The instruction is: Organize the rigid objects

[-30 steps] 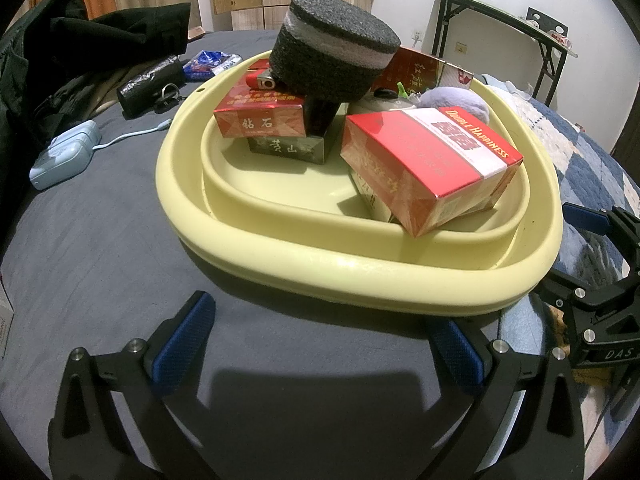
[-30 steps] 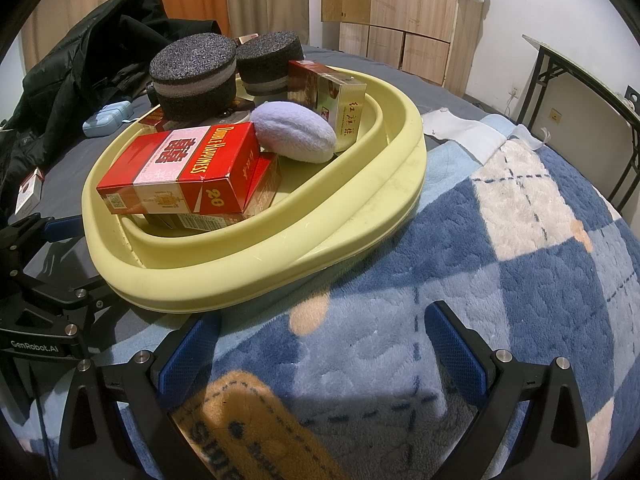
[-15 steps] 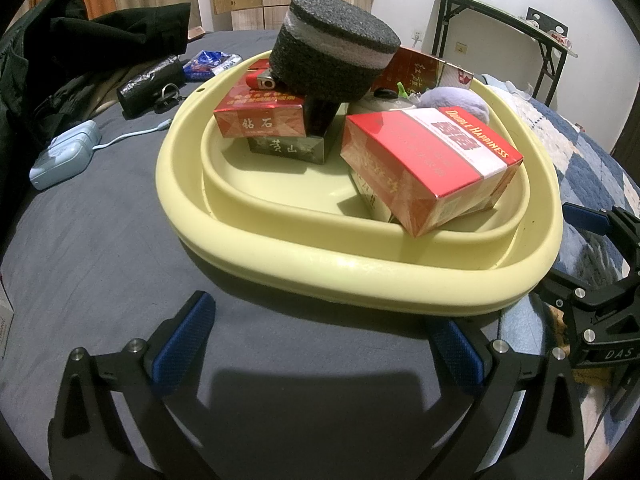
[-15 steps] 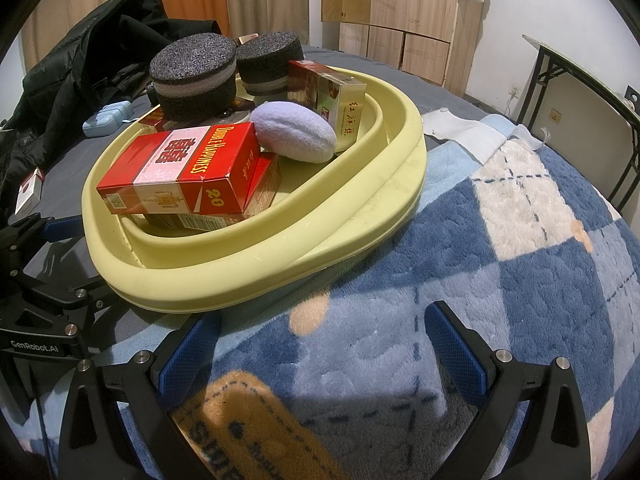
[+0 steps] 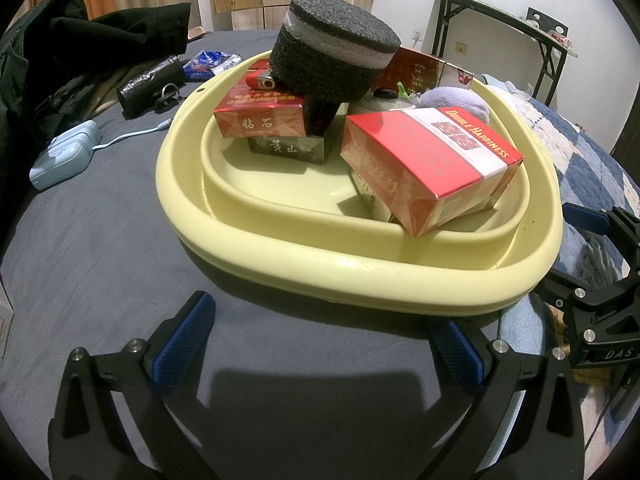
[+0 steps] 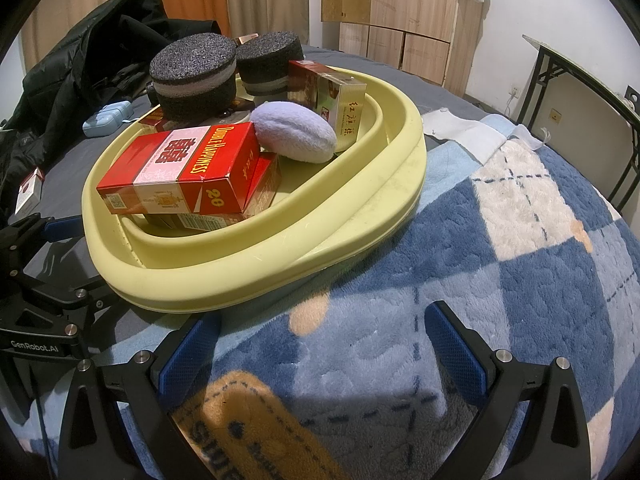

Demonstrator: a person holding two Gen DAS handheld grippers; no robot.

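Resting askew atop another pack inside the yellow basin (image 5: pixel 360 268), the red carton (image 5: pixel 432 168) looks light, stiff and crushable (glossy wrap, likely slippery); pinch its long flat sides. Left gripper (image 5: pixel 324 344) and right gripper (image 6: pixel 324 344) both gape, empty.

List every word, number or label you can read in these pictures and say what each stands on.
"DOUBLE HAPPINESS": red box.
"20": that box's end, right wrist view.
"钻石": red pack.
"GenRobot.AI": left gripper.
"DAS": right gripper, rest cut off.
Other packs' print: too blurred.
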